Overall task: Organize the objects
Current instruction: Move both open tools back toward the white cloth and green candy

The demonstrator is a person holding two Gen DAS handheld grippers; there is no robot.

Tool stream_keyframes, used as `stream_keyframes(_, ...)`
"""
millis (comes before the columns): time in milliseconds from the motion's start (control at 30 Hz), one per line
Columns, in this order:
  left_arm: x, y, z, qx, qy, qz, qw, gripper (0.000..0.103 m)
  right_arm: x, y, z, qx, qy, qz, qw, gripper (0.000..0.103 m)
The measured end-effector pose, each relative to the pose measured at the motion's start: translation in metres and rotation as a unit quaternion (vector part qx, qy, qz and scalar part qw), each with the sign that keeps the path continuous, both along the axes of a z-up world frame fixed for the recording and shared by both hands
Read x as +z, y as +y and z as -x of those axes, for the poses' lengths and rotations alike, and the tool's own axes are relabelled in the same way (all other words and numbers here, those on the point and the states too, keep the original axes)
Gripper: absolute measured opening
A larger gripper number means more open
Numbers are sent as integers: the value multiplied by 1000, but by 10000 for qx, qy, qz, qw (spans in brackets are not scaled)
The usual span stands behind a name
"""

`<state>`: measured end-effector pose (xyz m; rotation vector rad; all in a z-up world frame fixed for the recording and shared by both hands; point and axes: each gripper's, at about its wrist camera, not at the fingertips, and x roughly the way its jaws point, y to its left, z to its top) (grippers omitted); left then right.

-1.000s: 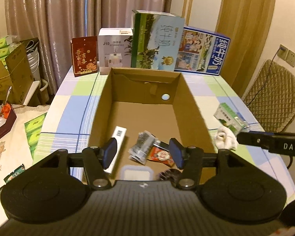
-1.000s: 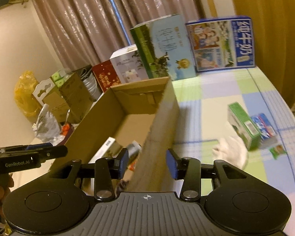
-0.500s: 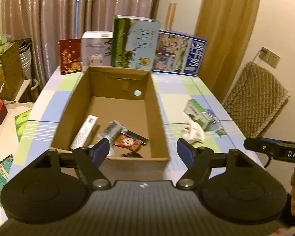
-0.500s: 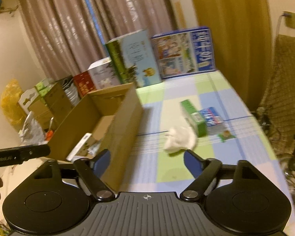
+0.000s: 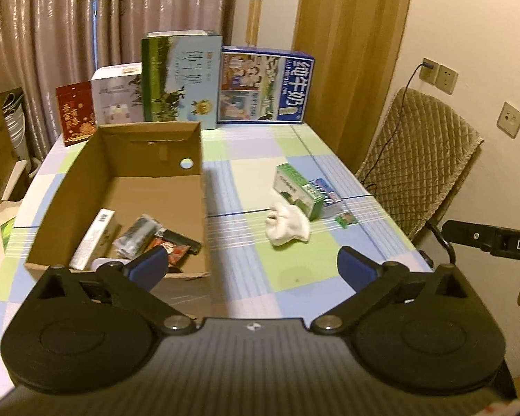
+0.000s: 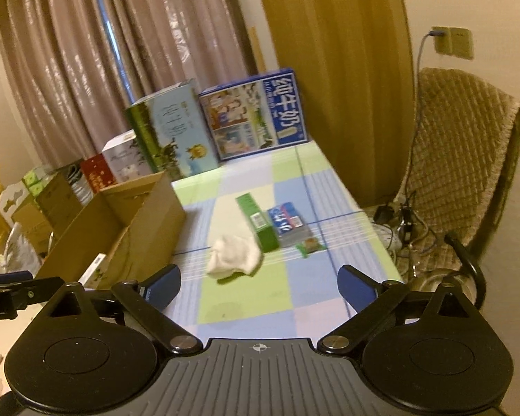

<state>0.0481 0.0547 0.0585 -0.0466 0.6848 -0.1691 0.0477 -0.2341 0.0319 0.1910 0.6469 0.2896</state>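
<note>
Two handheld grippers are hovering over a checked tabletop [image 5: 294,159], both with their jaws standing wide apart and holding nothing. An open cardboard box [image 5: 204,208] is sitting on the left half of the tabletop, already holding a few small packets and a long white carton. The things not yet boxed are lying in a cluster to its right: a crumpled white cloth [image 6: 234,254], and just beyond it a green carton [image 6: 258,223] whose long axis is running away from the cameras, touching a blue packet [image 6: 287,223], with a small green sachet [image 6: 310,245] nearest the table edge.

From the right gripper [image 6: 260,287], the cloth is lying ahead and slightly left of centre; from the left gripper [image 5: 251,267] it is lying ahead and slightly right. The right gripper is probably the nearer one.

The box's near end is partly hidden behind the left gripper's body, and the printing on the small packets is too blurred to read.
</note>
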Motion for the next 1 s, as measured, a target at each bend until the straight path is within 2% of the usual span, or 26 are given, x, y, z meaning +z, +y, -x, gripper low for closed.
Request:
stream_keyframes(133, -3, -17, -4, -148, 51, -53, 9999, 102, 0, -13, 0, -137, -11, -38, 9999, 101)
stream_keyframes(367, -10, -40, -11, -340, 127, -93, 9993, 102, -4, -29, -3, -259, 49, -47, 9996, 101)
stream_keyframes(700, -19, -59, -31, -412, 173, -83, 9990, 102, -11, -41, -11, -348, 72, 81, 9993, 101)
stream_keyframes(1000, -39, -80, -55, -400, 206, -214, 9988, 102, -22, -53, -28, -354, 106, 280, 9989, 101)
